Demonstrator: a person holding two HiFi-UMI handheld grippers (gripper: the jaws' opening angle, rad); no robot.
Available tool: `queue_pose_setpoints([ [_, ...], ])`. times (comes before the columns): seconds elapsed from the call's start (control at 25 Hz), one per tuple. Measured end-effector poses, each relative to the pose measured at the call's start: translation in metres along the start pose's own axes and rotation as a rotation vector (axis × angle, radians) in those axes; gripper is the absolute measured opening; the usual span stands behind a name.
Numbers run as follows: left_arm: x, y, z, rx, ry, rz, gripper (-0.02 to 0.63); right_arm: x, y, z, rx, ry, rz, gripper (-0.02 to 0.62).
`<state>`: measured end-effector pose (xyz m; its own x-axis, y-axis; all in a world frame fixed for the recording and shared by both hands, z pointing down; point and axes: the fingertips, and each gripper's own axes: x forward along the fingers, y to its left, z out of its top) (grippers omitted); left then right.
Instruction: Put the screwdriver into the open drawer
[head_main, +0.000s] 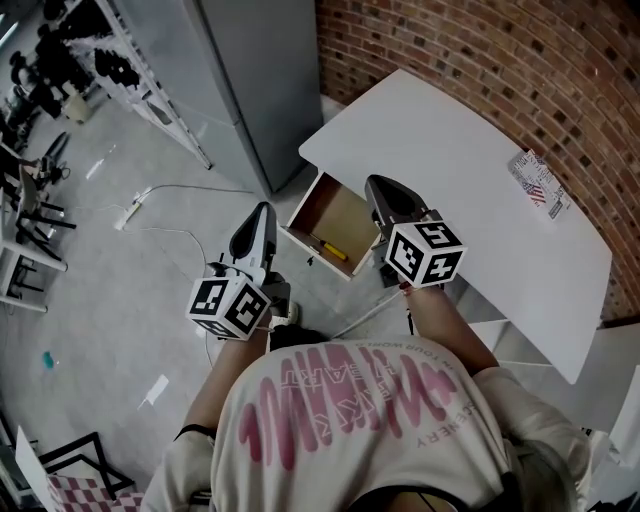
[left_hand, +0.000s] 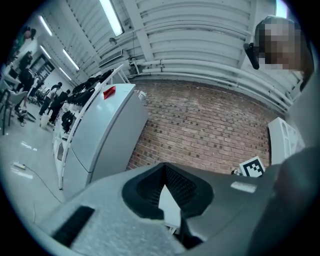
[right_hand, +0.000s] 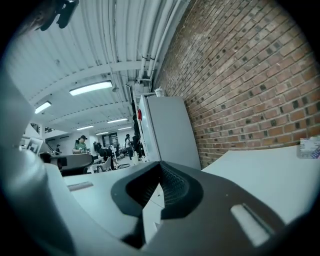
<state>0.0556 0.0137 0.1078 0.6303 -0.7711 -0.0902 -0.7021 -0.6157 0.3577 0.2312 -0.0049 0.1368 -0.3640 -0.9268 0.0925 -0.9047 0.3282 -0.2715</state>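
Observation:
In the head view the yellow-handled screwdriver lies inside the open drawer, near its front right corner. The drawer is pulled out from under the white table. My left gripper is held up to the left of the drawer, over the floor, its jaws together and empty. My right gripper is raised above the drawer's right side and the table edge, also shut with nothing in it. Both point level: the left gripper faces the brick wall, the right gripper faces along the table.
A tall grey cabinet stands left of the table against the brick wall. A printed label lies on the table's far right. Cables trail over the floor at left, near metal racks.

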Motion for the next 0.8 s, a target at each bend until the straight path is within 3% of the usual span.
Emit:
queue_pose_setpoints([
  [0.8,-0.010,0.008,-0.013,-0.004,0.026,0.006,0.002,-0.002,0.006,-0.030,-0.019,0.067,-0.008,0.006],
])
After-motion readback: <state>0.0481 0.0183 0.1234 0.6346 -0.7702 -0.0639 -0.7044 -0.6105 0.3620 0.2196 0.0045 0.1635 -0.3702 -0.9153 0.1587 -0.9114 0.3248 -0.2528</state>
